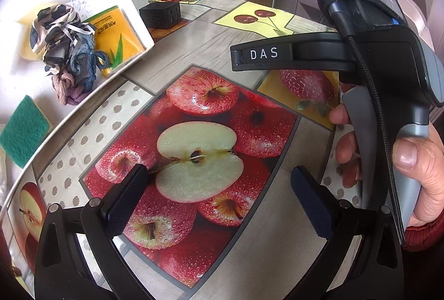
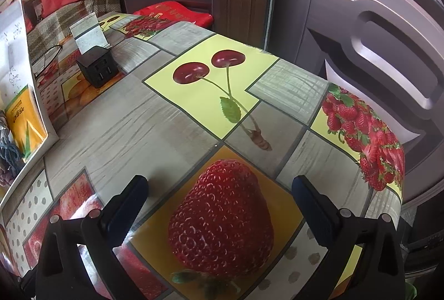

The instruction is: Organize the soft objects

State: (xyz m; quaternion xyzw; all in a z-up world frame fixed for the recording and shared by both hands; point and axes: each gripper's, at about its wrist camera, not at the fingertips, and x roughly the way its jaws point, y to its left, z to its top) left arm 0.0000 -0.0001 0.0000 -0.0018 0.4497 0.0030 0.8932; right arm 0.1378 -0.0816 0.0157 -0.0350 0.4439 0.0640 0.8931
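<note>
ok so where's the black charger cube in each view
Left wrist: the charger cube sits upper left of centre on the table, just right of the white tray's far corner.
Right wrist: the cube is at upper left, in front of a propped card.
Shared landmark: the cherry print, to the cube's right in both.
</note>
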